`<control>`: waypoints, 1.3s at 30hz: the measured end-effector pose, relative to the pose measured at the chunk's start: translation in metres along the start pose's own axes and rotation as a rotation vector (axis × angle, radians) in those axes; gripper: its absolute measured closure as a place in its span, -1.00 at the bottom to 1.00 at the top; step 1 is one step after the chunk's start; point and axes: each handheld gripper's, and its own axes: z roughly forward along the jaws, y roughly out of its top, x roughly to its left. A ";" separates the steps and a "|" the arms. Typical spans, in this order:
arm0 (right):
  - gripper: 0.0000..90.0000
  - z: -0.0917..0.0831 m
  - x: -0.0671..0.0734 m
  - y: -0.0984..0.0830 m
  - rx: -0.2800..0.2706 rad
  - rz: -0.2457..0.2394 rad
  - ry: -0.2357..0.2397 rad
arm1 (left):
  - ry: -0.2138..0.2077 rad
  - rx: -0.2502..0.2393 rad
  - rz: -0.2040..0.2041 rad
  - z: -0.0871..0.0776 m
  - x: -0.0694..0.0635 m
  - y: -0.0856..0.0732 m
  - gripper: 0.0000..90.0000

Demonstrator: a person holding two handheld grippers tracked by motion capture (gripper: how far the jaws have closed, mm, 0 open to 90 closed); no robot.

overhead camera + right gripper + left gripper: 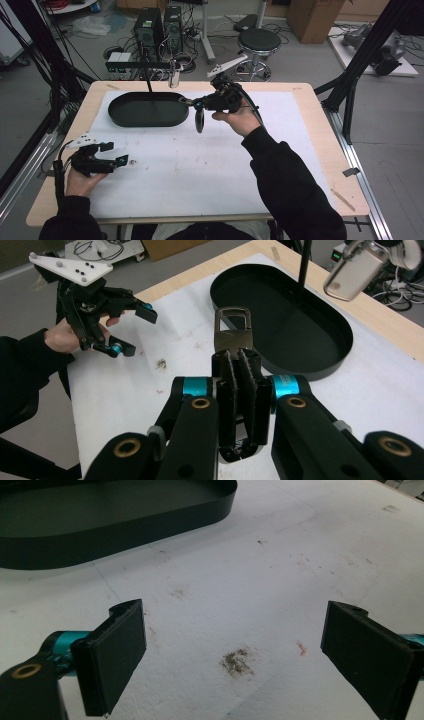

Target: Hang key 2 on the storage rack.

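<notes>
My right gripper (192, 103) hovers above the table just right of a black oval tray (150, 123), held by a hand in a black sleeve. It is shut on a dark strap loop (199, 120) that hangs down from it. In the right gripper view the pads (239, 367) pinch the strap's metal buckle (232, 326), which points toward the tray (300, 320). My left gripper (114, 153) rests low at the table's left front, open with nothing between its pads (117, 655); the tray's wall (100, 545) lies beyond it. The left gripper (135, 330) also shows in the right gripper view.
A white sheet (200, 170) covers the wooden table. A thin black stand holds a silver cylinder (173, 77) over the tray's far edge. A stool (259, 40) and computer towers (150, 30) stand on the floor behind. Small dirt stains (237, 661) mark the sheet.
</notes>
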 end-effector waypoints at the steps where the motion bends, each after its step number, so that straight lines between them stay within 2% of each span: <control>1: 0.92 0.002 0.000 0.003 0.005 -0.001 -0.001 | 0.000 0.001 -0.001 0.000 0.000 0.000 -0.75; 4: 0.92 0.007 -0.001 0.009 0.003 -0.012 0.006 | 0.000 -0.001 0.001 0.000 0.000 0.000 -0.75; 8: 0.92 0.015 -0.003 0.016 0.013 -0.002 0.014 | 0.000 -0.004 0.000 0.000 0.000 0.000 -0.75; 24: 0.92 0.046 -0.019 0.041 0.025 0.024 -0.010 | -0.006 -0.009 0.003 -0.001 -0.001 0.001 -0.75; 34: 0.92 0.059 -0.028 0.058 0.008 0.046 -0.014 | -0.008 -0.014 0.001 -0.001 -0.001 0.001 -0.75; 39: 0.92 0.067 -0.031 0.062 0.018 0.040 -0.029 | -0.008 -0.015 0.004 -0.001 -0.001 0.001 -0.75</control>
